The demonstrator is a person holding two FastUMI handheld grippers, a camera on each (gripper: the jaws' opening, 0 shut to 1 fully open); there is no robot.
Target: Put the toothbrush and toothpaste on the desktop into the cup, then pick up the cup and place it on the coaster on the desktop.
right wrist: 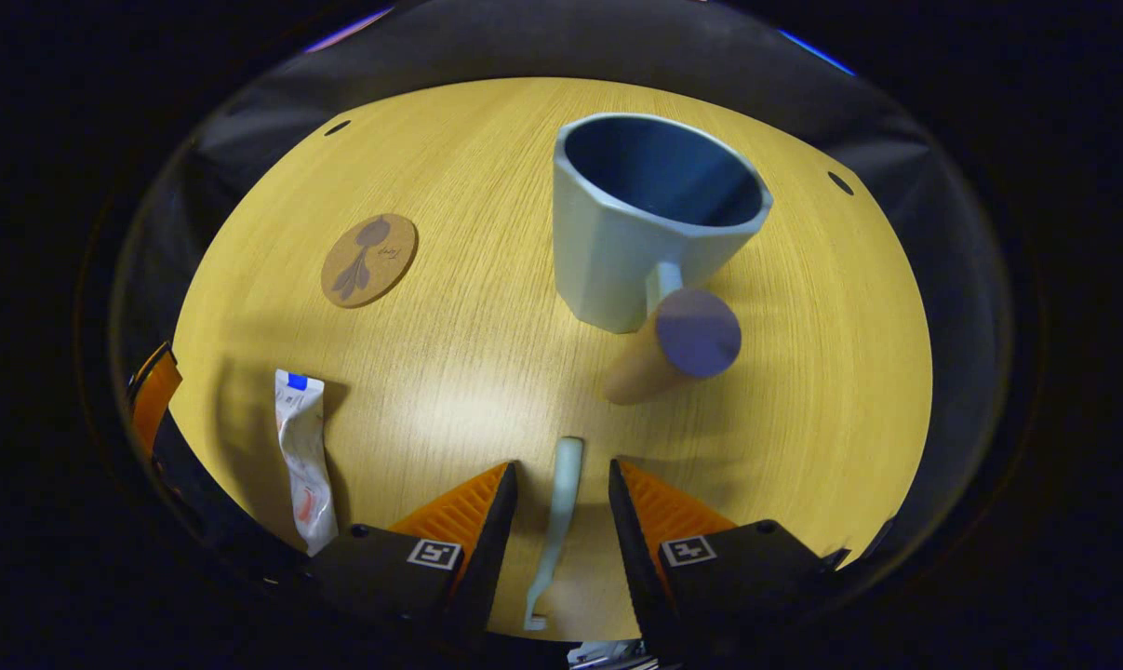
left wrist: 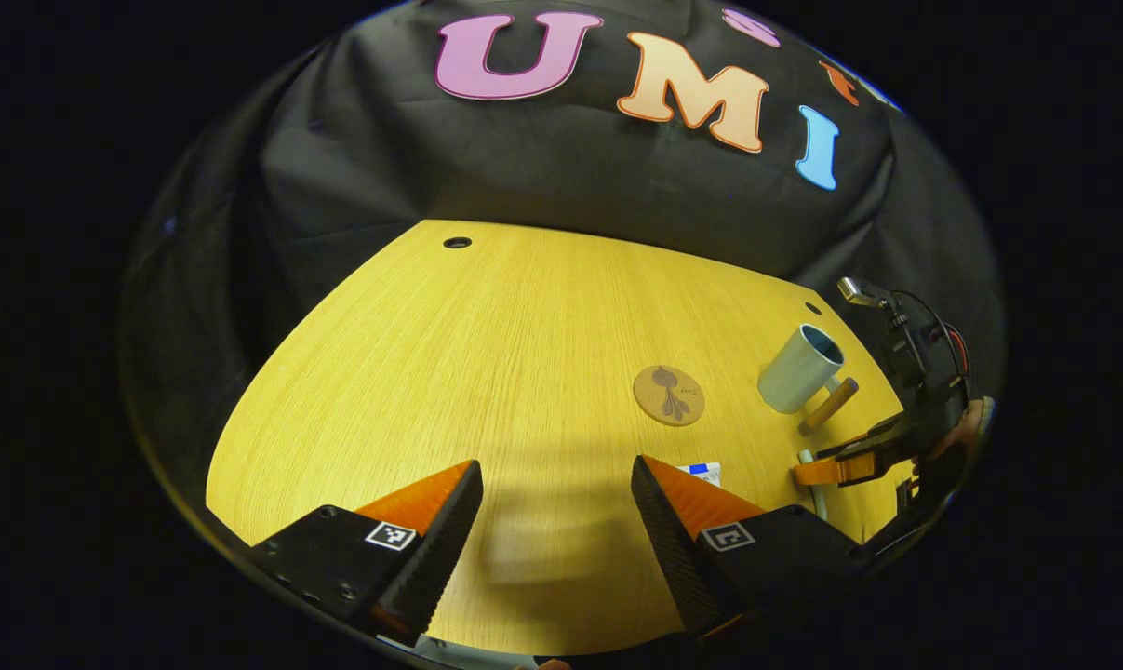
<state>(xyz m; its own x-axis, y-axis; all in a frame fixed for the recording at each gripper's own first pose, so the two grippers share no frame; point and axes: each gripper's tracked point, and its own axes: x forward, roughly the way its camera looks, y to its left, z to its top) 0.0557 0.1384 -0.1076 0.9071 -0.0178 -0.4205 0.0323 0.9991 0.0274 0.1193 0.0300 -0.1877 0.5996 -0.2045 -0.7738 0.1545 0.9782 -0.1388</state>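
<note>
The right tool (right wrist: 561, 507) is open around the toothbrush (right wrist: 561, 493) — handle lying lengthwise between its fingers — not yet gripping

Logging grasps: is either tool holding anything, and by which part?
Nothing held. The right tool straddles the toothbrush handle, jaws apart; the left tool is open.

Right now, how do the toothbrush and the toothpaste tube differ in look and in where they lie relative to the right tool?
The toothbrush is a thin, pale, one-colour stick; the toothpaste tube is wider, flat and crinkled, white with blue and red marks. The toothbrush lies between the open fingers of the right tool, untouched as far as I can see; the tube lies off to that view's left, outside them. Both lie flat on the desktop, neither yet in the cup.
</note>
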